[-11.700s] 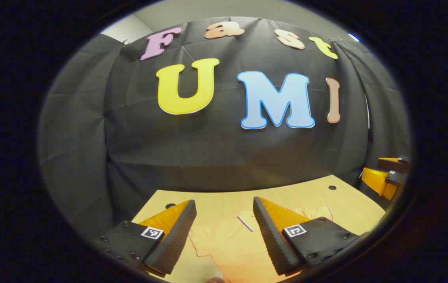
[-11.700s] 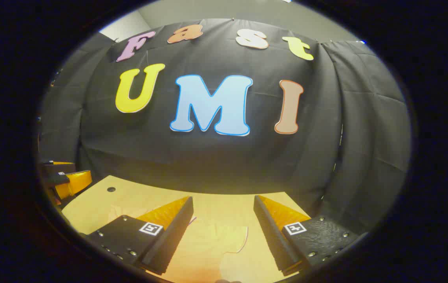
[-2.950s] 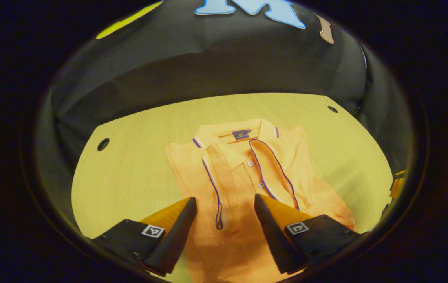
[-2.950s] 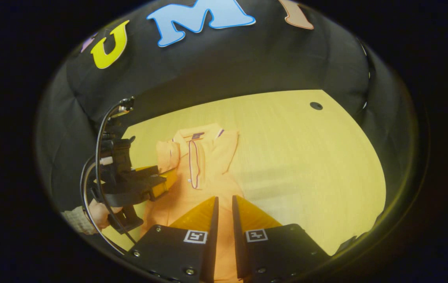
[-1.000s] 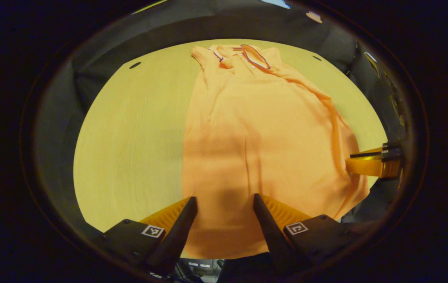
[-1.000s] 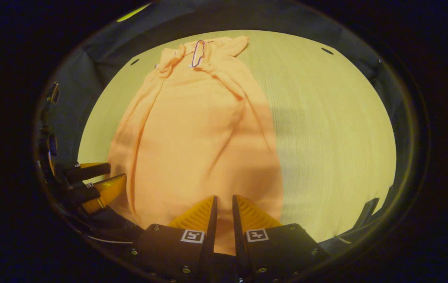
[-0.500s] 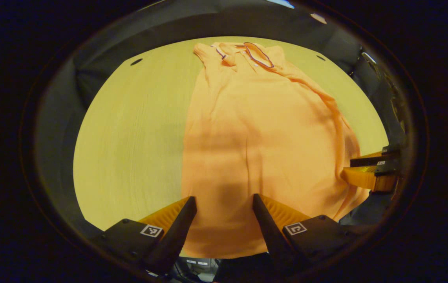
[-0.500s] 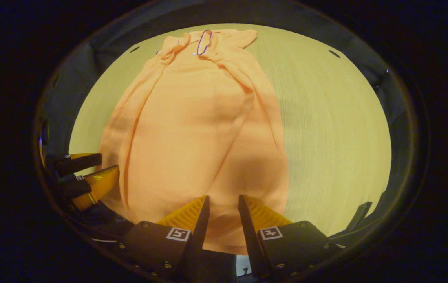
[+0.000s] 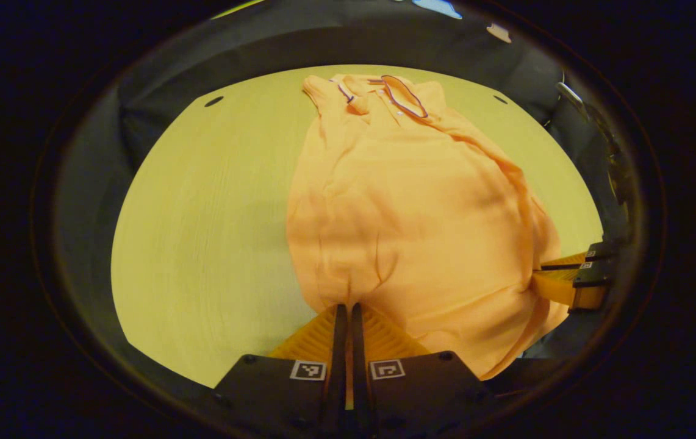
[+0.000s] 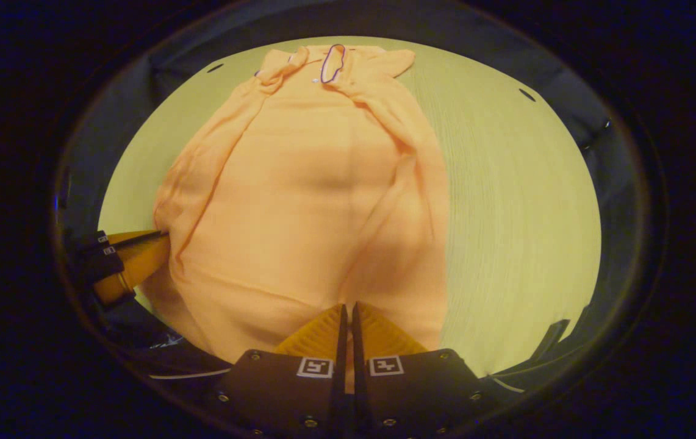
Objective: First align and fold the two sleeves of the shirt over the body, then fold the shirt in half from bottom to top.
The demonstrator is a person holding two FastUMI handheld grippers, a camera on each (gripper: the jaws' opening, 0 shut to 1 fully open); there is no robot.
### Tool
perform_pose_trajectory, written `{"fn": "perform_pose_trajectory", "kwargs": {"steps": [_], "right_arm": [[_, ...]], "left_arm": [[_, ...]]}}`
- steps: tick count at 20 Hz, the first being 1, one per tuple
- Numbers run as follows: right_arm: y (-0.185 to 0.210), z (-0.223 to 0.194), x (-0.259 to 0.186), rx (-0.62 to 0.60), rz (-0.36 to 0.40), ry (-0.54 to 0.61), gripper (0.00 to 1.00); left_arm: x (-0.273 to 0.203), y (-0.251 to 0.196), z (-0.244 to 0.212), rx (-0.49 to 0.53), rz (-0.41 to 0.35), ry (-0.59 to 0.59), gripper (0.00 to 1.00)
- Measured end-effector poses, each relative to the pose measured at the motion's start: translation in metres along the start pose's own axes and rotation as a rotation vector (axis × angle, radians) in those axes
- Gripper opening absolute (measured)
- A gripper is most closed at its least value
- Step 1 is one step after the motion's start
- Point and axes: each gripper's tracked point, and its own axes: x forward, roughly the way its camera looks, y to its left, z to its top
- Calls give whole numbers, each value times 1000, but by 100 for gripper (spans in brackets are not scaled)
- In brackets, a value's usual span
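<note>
Both grippers have closed on the near hem of the orange polo shirt (image 9: 408,201) within the last half second. In the left gripper view, the left gripper (image 9: 345,314) stood wide open over the hem at 0.5 s ago; its fingers now meet, with a pleat of cloth gathered between them. In the right gripper view, the right gripper (image 10: 348,314) was partly open at 0.5 s ago and now pinches the hem likewise.

Shirt position: lengthwise on the pale wooden table (image 9: 201,231), collar (image 9: 393,91) at the far end, hem at the near edge. The sleeves lay folded over the chest 3 s ago; the body is narrow now, with a ridge running down its right side (image 10: 408,158).

Cloth near the hem has bunched and lifted compared with the flatter lie a second ago.

Judgement: sleeve folds look done; this double grasp suits the bottom-to-top fold. The hem would need carrying far, toward the collar, both corners kept level.

Surroundings: black cloth wall behind the table; small dark holes in the tabletop at far left (image 9: 214,101) and far right (image 9: 500,99). Nothing lies on the shirt's path. The loose right ridge may drag or open as the hem rises.
</note>
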Motion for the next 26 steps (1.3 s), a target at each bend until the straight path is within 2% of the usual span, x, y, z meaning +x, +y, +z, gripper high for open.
{"fn": "perform_pose_trajectory", "kwargs": {"steps": [1,2,7,11,21,22,26], "right_arm": [[-1,-2,1,10,9,17,0],[-1,-1,-1,18,14,12,0],[0,1,-2,55,32,12,0],[2,20,-12,71,52,-18,0],[-11,107,-37,114,71,-147,0],[-13,118,-39,114,68,-161,4],[-24,159,-46,120,64,-217,0]], "left_arm": [[1,0,1,7,-1,0,12],[-1,0,2,9,-2,-2,6],[0,2,4,-8,-9,19,6],[0,9,18,-2,14,6,6],[-6,17,123,22,25,-122,6],[-4,17,133,26,25,-133,6],[2,18,178,22,25,-181,6]]}}
